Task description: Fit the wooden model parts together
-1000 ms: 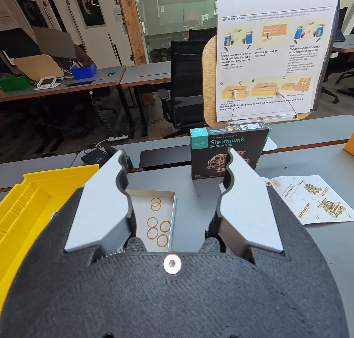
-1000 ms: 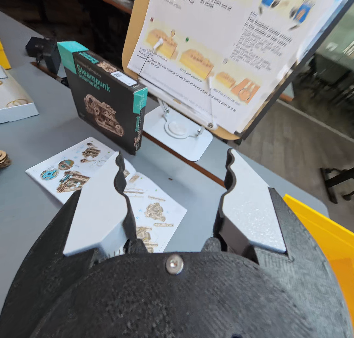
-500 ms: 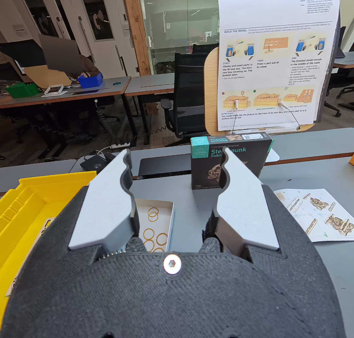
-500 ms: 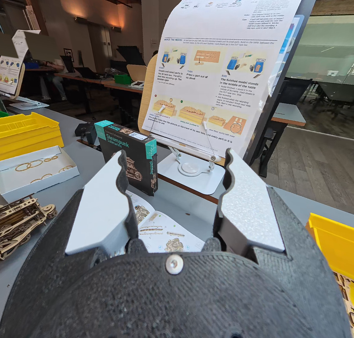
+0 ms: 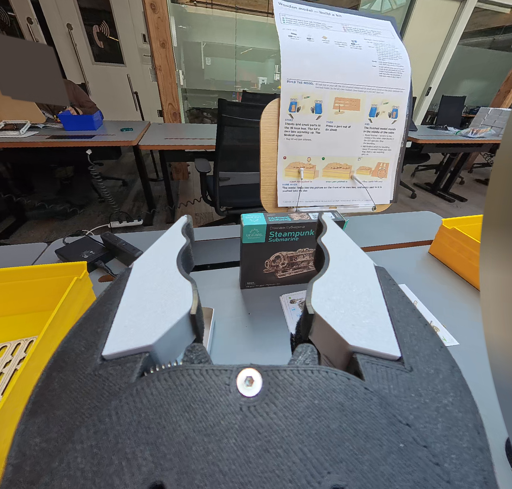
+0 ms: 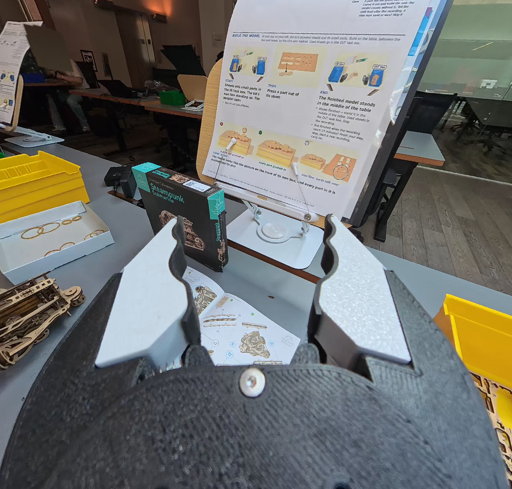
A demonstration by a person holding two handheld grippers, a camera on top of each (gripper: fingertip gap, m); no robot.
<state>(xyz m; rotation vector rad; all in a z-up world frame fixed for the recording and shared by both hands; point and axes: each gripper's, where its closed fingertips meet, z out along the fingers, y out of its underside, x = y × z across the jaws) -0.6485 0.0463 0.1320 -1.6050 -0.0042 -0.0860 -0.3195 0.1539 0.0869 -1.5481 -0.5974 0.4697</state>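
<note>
Grey table (image 6: 83,270): we log wooden model (image 6: 33,312), light, brittle fretwork; we'd grip its solid frame. Left gripper (image 5: 253,249), right gripper (image 6: 250,249) both wide, empty.

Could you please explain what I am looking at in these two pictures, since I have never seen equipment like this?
There is no robot here: a person holds a two-finger tool in each hand, and a wide-angle camera on each tool looks forward along its grey fingers. One picture comes from the left gripper, the other from the right gripper. Both stand open and hold nothing.

On the grey table stands a black and teal cardboard kit box, upright, with an open paper instruction booklet lying in front of it. To the left are a partly built brown wooden model, a shallow white box of rubber bands and a yellow plastic bin. Another yellow bin sits at the right. Behind the kit box, a stand holds a printed instruction sheet.
</note>
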